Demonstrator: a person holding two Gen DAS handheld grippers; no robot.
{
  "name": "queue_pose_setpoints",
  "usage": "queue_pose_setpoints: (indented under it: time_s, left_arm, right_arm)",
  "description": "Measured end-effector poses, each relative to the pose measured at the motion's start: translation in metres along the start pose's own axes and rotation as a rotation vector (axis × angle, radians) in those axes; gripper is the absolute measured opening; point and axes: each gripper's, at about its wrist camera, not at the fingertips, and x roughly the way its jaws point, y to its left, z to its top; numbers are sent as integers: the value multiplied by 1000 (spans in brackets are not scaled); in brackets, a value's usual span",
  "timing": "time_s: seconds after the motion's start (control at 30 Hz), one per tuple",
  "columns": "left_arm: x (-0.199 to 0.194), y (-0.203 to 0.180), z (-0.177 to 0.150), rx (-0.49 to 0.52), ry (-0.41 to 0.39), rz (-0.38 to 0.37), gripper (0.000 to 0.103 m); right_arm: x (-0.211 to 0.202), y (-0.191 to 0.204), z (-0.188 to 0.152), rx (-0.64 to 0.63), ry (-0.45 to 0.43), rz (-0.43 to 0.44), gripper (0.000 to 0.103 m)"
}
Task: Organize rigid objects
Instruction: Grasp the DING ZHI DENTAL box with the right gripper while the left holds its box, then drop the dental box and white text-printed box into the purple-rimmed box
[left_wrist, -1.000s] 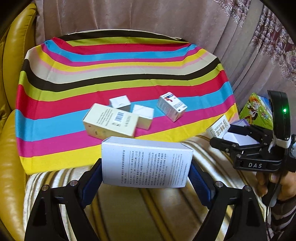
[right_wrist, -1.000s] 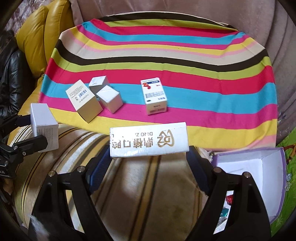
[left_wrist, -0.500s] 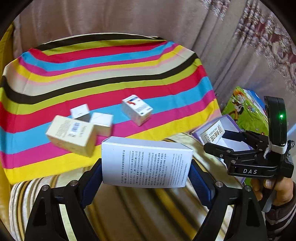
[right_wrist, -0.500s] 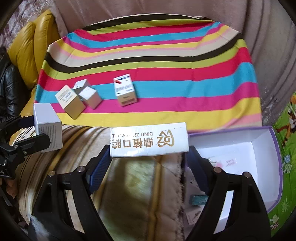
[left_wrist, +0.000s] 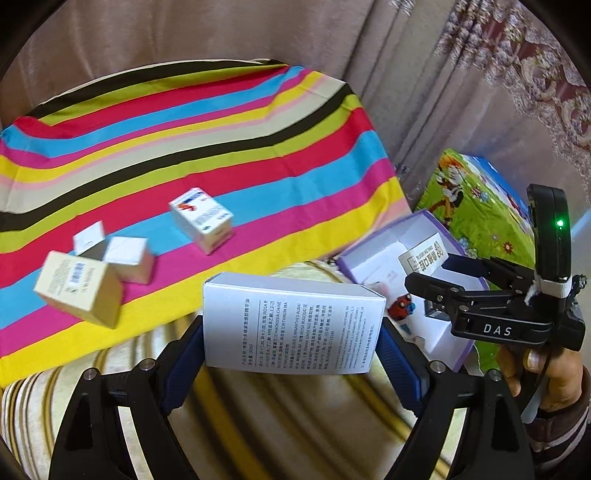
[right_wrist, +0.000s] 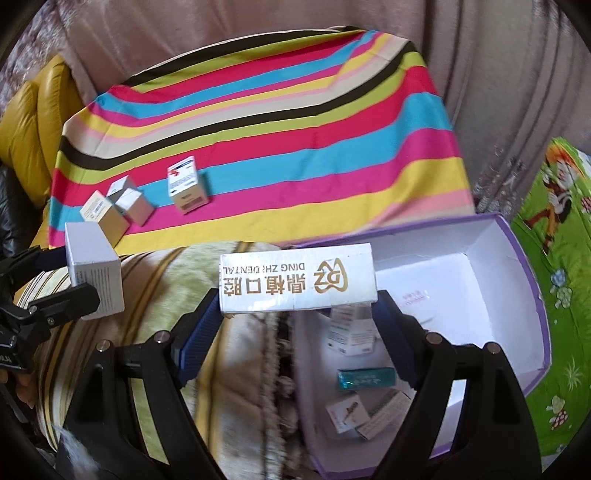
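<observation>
Jaws clenched: the right gripper (right_wrist: 297, 325) holds the dental carton (right_wrist: 297, 280) over the purple-rimmed storage box (right_wrist: 524, 266), while the left gripper (left_wrist: 291, 354) carries a white printed carton (left_wrist: 291, 328) nearby. Released off-centre, the dental carton could likely catch the rim and tumble out.

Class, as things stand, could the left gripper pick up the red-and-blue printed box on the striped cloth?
Probably not yet: the left gripper is shut on the white text-covered box, so its jaws are full. The red-and-blue printed box itself stands unobstructed.
</observation>
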Motion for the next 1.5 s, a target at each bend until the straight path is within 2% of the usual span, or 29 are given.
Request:
queue_pose_setpoints:
  time_s: [0.43,0.9,1.17,1.23,1.33,1.5]
  left_arm:
    - [27,-42,13,57,24,-61,88]
    - [52,-107,13,187,84,-139,88]
    - [64,-136,11,236,124,-195,90]
    - [67,-141,11,240,138,-219,95]
    - [71,-143,10,227,151,-237,103]
    - [72,-133,11,174,169,-244,103]
  right_arm:
    - [-20,-70,-21,140,-15,-98,84]
    - [-35,-133,-42,254,-11,-230,84]
    - [-34,-141,-47,273,8,-242,84]
    - [-33,-142,-48,274,13,-244,85]
    - [-31,-145,-48,284,25,-248,89]
    - [-29,-144,-50,286,30,-243,90]
